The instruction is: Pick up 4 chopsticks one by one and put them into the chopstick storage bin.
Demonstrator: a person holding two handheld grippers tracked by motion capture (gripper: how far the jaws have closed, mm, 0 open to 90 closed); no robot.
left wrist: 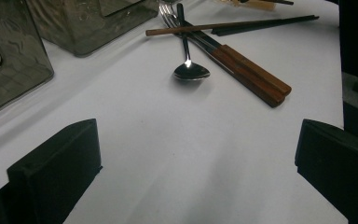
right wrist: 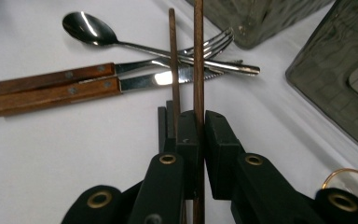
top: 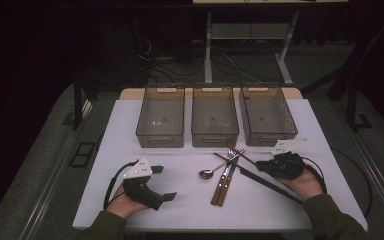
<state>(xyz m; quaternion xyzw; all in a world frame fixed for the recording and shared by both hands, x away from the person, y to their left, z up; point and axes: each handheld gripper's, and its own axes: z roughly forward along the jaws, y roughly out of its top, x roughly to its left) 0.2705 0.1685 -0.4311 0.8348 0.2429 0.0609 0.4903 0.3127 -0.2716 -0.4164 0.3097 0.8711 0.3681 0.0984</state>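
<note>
Two brown chopsticks (right wrist: 197, 56) stick out from my right gripper (right wrist: 193, 119), which is shut on them; their tips cross over a fork (right wrist: 209, 46) and a knife (right wrist: 56, 93) with wooden handles. A steel spoon (top: 207, 173) lies on the white table (top: 130, 130) beside the fork and knife (top: 222, 185). In the high view my right gripper (top: 261, 164) is at the right of the cutlery, holding the brown chopsticks (top: 241, 154). My left gripper (top: 164, 182) rests at the front left, open and holding nothing, with the spoon (left wrist: 191, 71) ahead of its jaws.
Three smoky clear bins (top: 161, 117) (top: 214, 116) (top: 267, 114) stand in a row at the back of the table. A pair of black chopsticks (top: 270, 184) lies at a slant under the right hand. Black cables trail from both grippers.
</note>
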